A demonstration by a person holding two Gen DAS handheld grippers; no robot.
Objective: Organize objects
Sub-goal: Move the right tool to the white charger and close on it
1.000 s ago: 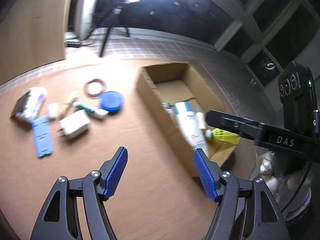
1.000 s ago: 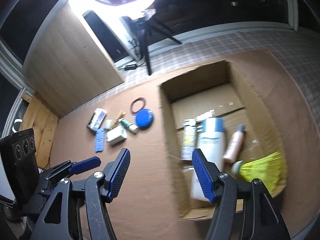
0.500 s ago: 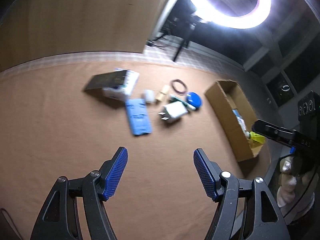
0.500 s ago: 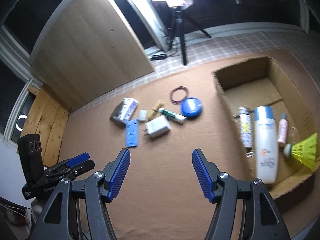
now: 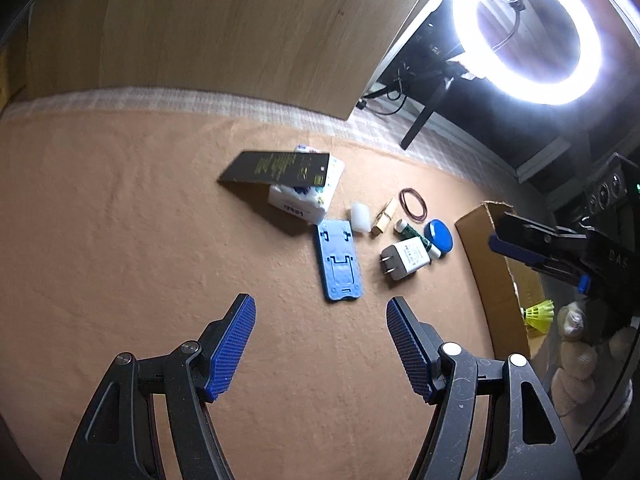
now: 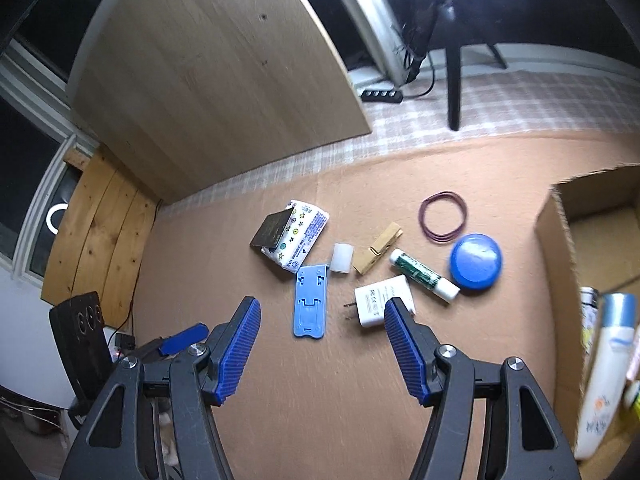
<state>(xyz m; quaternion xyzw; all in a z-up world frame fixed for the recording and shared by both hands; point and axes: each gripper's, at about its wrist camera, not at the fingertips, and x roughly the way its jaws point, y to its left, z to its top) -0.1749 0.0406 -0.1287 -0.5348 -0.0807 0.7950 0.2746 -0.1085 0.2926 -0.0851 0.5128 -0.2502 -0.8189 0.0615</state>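
Objects still loose on the brown felt mat [image 5: 120, 240] form one cluster ahead of both tools. From the left wrist view, the left gripper [image 5: 320, 344] hangs above bare mat with its blue ribbed pads well apart and nothing between them. The flat blue plastic phone stand [image 5: 338, 260] lies just beyond the fingertips, its long axis running almost straight away from the gripper, so the pads would close across its short width. Beside it to the right sits the white plug-in charger block [image 5: 404, 258], then the round blue lid [image 5: 439, 234], with the open brown cardboard box [image 5: 486, 264] further right. The right gripper [image 5: 520, 250] shows at that edge, in front of the box.

From the right wrist view, the right gripper [image 6: 322, 344] is likewise open about halfway and empty. The phone stand [image 6: 310, 300] lies ahead between its fingers, long axis again pointing away, and the charger block [image 6: 380, 300] sits just behind the right pad. The green-and-white glue stick [image 6: 424, 276] and lid [image 6: 476, 262] lie beyond, the box [image 6: 560, 280] to the right, already holding bottles. Both grippers seem about equally near the stand; the right is likely better placed for the charger.
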